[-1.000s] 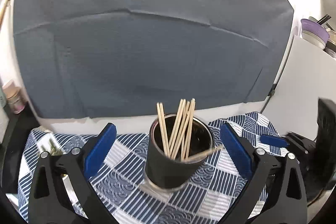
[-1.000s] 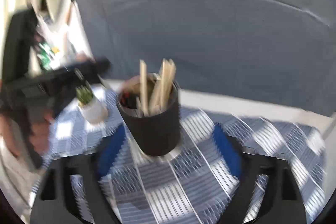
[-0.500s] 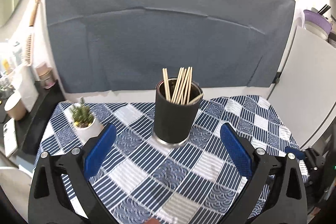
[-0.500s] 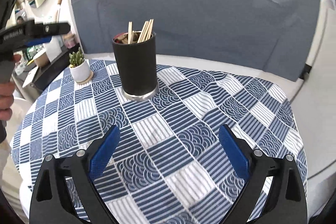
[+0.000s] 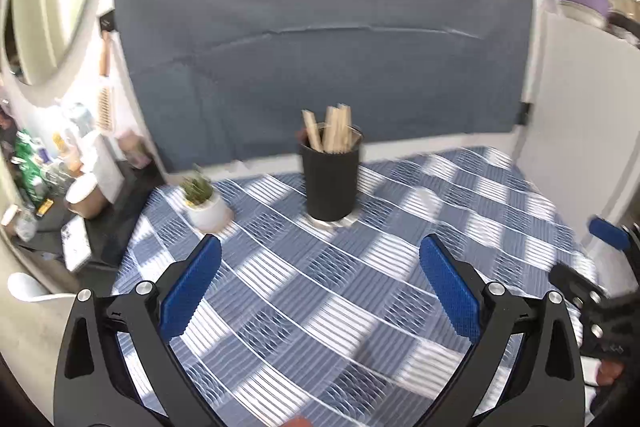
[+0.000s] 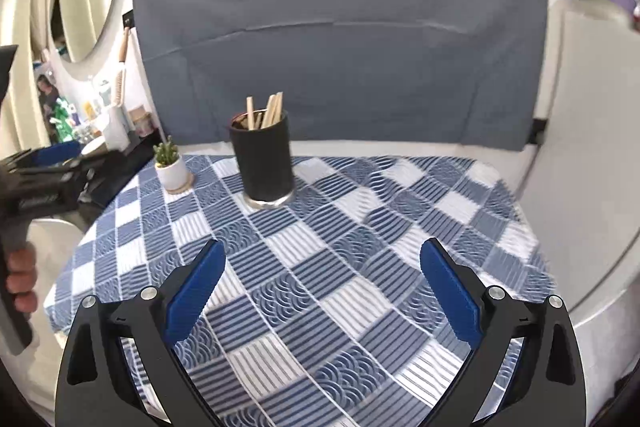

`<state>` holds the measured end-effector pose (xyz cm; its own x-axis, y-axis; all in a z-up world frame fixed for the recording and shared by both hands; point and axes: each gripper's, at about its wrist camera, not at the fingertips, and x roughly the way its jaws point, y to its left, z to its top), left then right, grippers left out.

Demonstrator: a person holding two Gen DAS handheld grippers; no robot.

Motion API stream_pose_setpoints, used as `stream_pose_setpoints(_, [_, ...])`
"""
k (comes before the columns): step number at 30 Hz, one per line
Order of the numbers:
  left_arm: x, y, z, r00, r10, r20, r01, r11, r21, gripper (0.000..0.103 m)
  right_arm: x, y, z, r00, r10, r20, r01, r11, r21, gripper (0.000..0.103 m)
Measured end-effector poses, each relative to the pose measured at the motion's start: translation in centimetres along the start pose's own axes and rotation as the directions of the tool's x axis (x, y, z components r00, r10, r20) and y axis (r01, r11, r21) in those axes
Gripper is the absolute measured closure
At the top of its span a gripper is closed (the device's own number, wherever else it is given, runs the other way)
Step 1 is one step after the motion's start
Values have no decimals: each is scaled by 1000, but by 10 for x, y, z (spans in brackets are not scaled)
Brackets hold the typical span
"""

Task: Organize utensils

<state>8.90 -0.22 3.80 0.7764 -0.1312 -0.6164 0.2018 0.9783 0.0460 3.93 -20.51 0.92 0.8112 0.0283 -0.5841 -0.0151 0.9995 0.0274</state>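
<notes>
Standing upright at mid-frame on the checked tablecloth point(image 6: 360, 227), the black holder point(image 6: 264, 163) with its wooden chopsticks point(image 6: 268, 113) now looks far smaller than a second ago, both grippers having drawn back from it; the right gripper point(image 6: 320, 283) has just been opening with nothing between its jaws, and the left gripper point(image 5: 318, 281) gapes empty too, so the sorting looks finished. The left view is smeared; the right view shows the potted plant point(image 6: 170, 165) crisply and a hand point(image 6: 20, 279) at far left.

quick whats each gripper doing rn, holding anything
left gripper: open, holding nothing
right gripper: open, jaws have just been opening, nothing between them
</notes>
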Motion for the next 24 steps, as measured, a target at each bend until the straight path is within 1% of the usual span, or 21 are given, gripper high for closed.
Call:
stream_pose_setpoints(1, [-5,-2,-4,1000,-12,-8,12,1000,-5,6,-7,0,-1,1000,-6,3,6,1000,1,9])
stream_pose_setpoints(5, [-22,-10,-17,1000,-6,-22,6,1000,-7,6,-30,-5,-4,1000,-27,4,27,999,27,8])
stream_pose_setpoints(8, [-38,-12,-25,999,-22,-28,22,1000,-11,6,-48,-6,-11,999,-34,4,34,998,54,8])
stream_pose_setpoints(11, [-50,-11,-29,999,14,-30,-15,1000,-15,6,-66,-3,-19,999,-38,7,37,996,76,8])
stream_pose_setpoints(15, [-64,-10,-34,999,23,-37,-25,999,-47,6,-86,5,-27,997,-70,17,69,994,81,8])
stream_pose_setpoints(18, [-68,-13,-38,999,11,-53,-13,999,-35,6,-92,10,-30,997,-74,11,73,995,69,8])
stream_pose_setpoints(19, [-70,-15,-38,998,12,-56,-13,1000,-28,6,-94,12,-30,998,-62,11,61,996,59,8])
stream_pose_setpoints(21, [-76,-19,-40,998,25,-50,-26,1000,-10,6,-99,16,-31,998,-55,22,54,997,49,8])
stream_pose_setpoints(24, [-84,-24,-42,999,33,-31,-32,999,11,6,-104,18,-31,997,-69,41,67,997,41,8])
